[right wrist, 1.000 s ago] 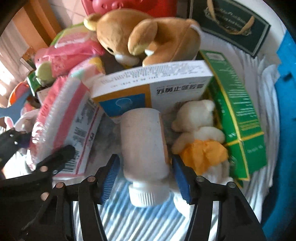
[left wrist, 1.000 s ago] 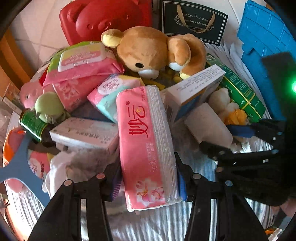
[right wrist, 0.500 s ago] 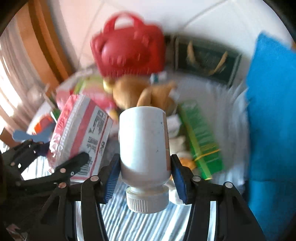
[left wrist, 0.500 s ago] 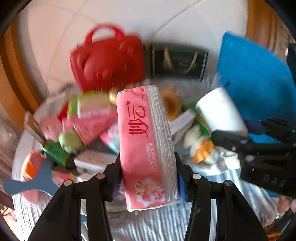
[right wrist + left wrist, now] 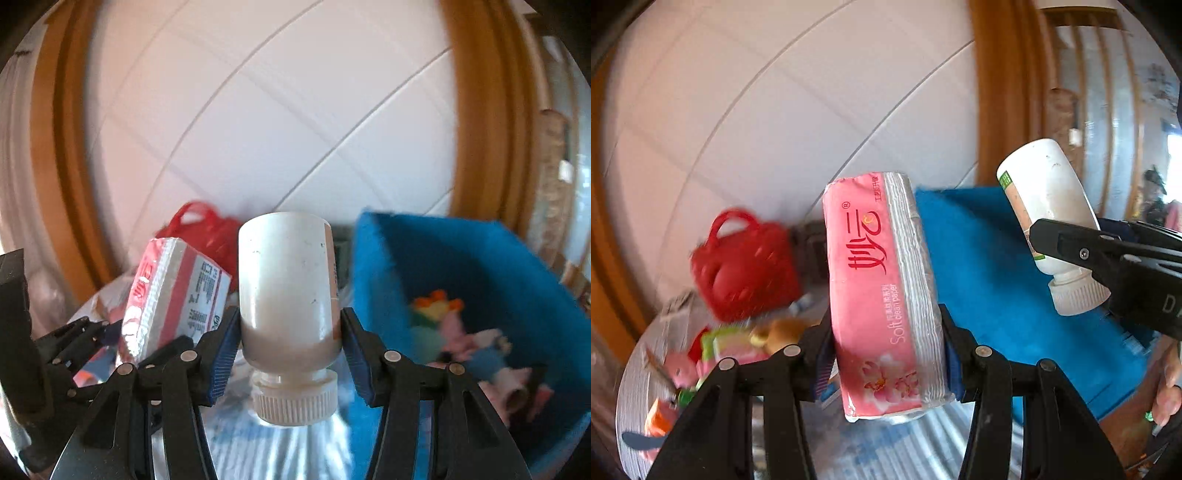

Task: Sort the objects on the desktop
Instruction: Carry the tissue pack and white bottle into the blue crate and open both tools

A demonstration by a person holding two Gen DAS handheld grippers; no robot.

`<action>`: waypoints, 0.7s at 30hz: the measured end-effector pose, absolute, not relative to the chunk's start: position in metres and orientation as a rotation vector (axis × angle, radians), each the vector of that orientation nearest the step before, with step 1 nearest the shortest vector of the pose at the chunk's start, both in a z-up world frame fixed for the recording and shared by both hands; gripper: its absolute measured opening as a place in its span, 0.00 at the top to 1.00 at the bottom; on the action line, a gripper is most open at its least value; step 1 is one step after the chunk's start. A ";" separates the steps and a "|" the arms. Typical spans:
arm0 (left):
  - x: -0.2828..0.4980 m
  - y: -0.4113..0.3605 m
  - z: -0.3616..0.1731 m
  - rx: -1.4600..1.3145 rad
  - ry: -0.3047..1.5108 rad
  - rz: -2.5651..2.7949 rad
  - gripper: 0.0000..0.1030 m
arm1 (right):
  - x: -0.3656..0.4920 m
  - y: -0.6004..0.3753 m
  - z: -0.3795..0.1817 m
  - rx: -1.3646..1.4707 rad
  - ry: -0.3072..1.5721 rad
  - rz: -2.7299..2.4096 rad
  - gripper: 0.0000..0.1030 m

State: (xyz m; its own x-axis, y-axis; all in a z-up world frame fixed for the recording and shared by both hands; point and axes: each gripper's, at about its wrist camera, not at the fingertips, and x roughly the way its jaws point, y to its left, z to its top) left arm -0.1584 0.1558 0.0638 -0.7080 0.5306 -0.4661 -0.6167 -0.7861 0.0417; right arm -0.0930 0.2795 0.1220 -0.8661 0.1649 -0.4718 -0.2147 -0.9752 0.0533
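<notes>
Far left, low in the left wrist view, a blurred pile of pink and green packets (image 5: 716, 350) lies on the striped table cloth (image 5: 886, 450). Just behind it a red plastic handbag (image 5: 742, 266) stands against the white tiled wall (image 5: 757, 110). Centre frame, the left gripper (image 5: 886, 354) is clamped on a pink soft-pack of tissue paper (image 5: 879, 291), jaws pressed against both long sides, the pack raised above the cloth and standing on end. Moving right, a blue fabric storage bin (image 5: 990, 266) sits behind the pack. In the right wrist view its inside shows blurred soft toys (image 5: 465, 339). Far right, the right gripper (image 5: 290, 343) is closed on a white plastic bottle with a ribbed screw cap (image 5: 288, 291); the blue pads pinch its body, cap pointing towards the camera, and it is held in the air just left of the bin.
</notes>
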 end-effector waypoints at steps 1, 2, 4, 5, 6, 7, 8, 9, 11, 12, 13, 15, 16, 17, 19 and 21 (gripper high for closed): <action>-0.153 0.165 0.070 -0.564 0.258 2.410 0.53 | -0.081 0.290 0.130 -0.680 0.154 2.828 0.49; -0.145 0.178 0.078 -0.543 0.255 2.389 0.53 | -0.073 0.299 0.135 -0.661 0.160 2.811 0.49; -0.136 0.197 0.088 -0.521 0.252 2.362 0.53 | -0.053 0.324 0.147 -0.629 0.176 2.764 0.49; -0.130 0.210 0.093 -0.510 0.258 2.347 0.53 | -0.045 0.333 0.151 -0.620 0.174 2.741 0.49; -0.126 0.223 0.097 -0.505 0.263 2.329 0.53 | -0.036 0.347 0.155 -0.610 0.169 2.711 0.49; -0.122 0.235 0.100 -0.506 0.266 2.313 0.53 | -0.029 0.361 0.157 -0.610 0.163 2.678 0.49; -0.118 0.249 0.102 -0.510 0.272 2.296 0.53 | -0.024 0.374 0.157 -0.615 0.158 2.649 0.49; -0.115 0.263 0.105 -0.515 0.280 2.281 0.53 | -0.019 0.391 0.156 -0.627 0.149 2.613 0.49; -0.109 0.291 0.105 -0.530 0.297 2.258 0.53 | -0.015 0.414 0.150 -0.657 0.140 2.562 0.49; -0.106 0.306 0.105 -0.541 0.308 2.247 0.53 | -0.010 0.433 0.144 -0.680 0.142 2.532 0.49; -0.107 0.318 0.102 -0.551 0.319 2.239 0.53 | -0.008 0.444 0.141 -0.695 0.142 2.516 0.49; -0.101 0.348 0.099 -0.573 0.349 2.225 0.53 | -0.007 0.468 0.133 -0.731 0.139 2.481 0.49; -0.097 0.359 0.098 -0.585 0.362 2.219 0.53 | -0.006 0.483 0.127 -0.757 0.142 2.468 0.49; -0.096 0.373 0.097 -0.600 0.376 2.214 0.53 | -0.009 0.491 0.122 -0.772 0.143 2.467 0.49; -0.093 0.399 0.093 -0.630 0.403 2.209 0.53 | -0.009 0.513 0.115 -0.812 0.134 2.464 0.49; -0.093 0.418 0.089 -0.656 0.426 2.212 0.53 | -0.013 0.526 0.110 -0.842 0.123 2.465 0.49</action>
